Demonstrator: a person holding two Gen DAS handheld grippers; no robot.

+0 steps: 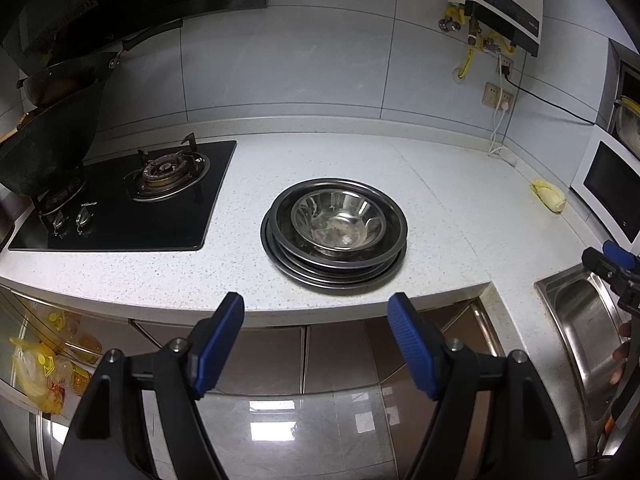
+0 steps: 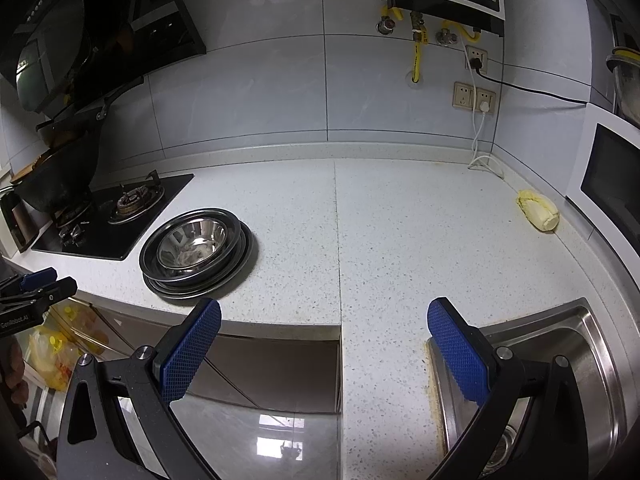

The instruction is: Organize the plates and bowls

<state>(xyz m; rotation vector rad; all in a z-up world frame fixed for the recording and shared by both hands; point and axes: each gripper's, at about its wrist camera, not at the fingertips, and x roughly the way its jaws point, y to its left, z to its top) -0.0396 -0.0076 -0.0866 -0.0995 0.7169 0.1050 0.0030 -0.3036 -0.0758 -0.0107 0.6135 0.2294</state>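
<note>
The shiny stainless-steel bowl [image 1: 335,220] sits nested in a stack of dark-rimmed round metal plates [image 1: 304,268] on the speckled white countertop [image 1: 440,208], beside the black glass gas hob [image 1: 120,216]; judged rigid, light and slippery, so grip the thin rim, not the curved wall. The left gripper [image 1: 316,316] stands wide, empty, short of the stack; the right gripper [image 2: 324,324] stands wide, empty, with the stack well to its left.
</note>
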